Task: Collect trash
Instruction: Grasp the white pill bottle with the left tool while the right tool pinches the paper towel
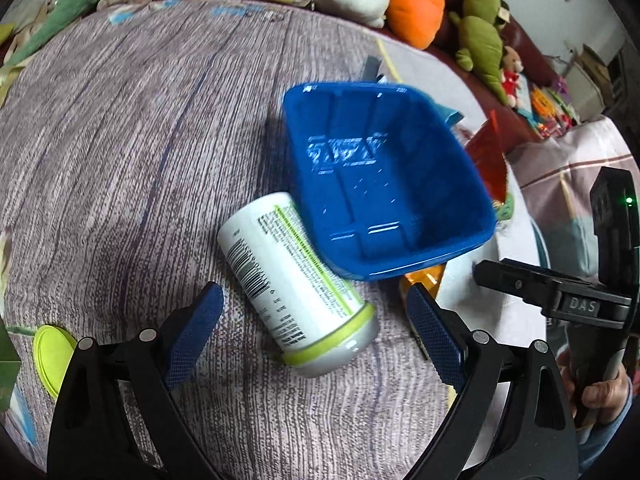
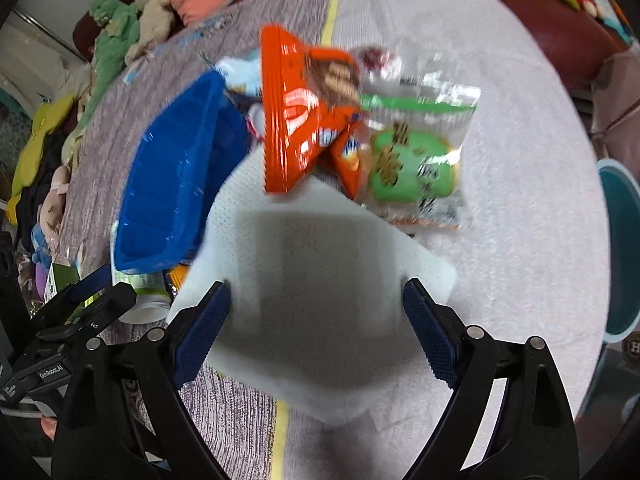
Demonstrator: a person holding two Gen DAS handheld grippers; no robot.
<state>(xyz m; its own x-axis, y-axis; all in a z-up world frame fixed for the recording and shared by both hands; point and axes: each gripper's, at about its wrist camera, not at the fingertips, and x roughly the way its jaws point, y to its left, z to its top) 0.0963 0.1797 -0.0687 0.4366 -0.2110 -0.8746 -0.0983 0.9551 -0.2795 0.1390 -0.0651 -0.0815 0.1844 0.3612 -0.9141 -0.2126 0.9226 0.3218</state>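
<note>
The left gripper hangs over the grey woven cover with its jaws spread wide, its blue pads standing on either side of a white can with a lime-green band that lies on its side on the cover, clear of both pads. The can's upper end lies against the near wall of a blue plastic bin, which looks empty and sits toward the right edge of the grey cover, where a paler white cloth begins. The right gripper also has its jaws spread apart, nothing pinched, above a white paper napkin lying flat across the seam between the two cloths. Beyond the napkin, on the white cloth, lie an orange snack wrapper and a clear packet with green print, overlapping and blurred, just beside the bin. A lime-green lid lies near the cover's left edge, and plush toys line its far edge
</note>
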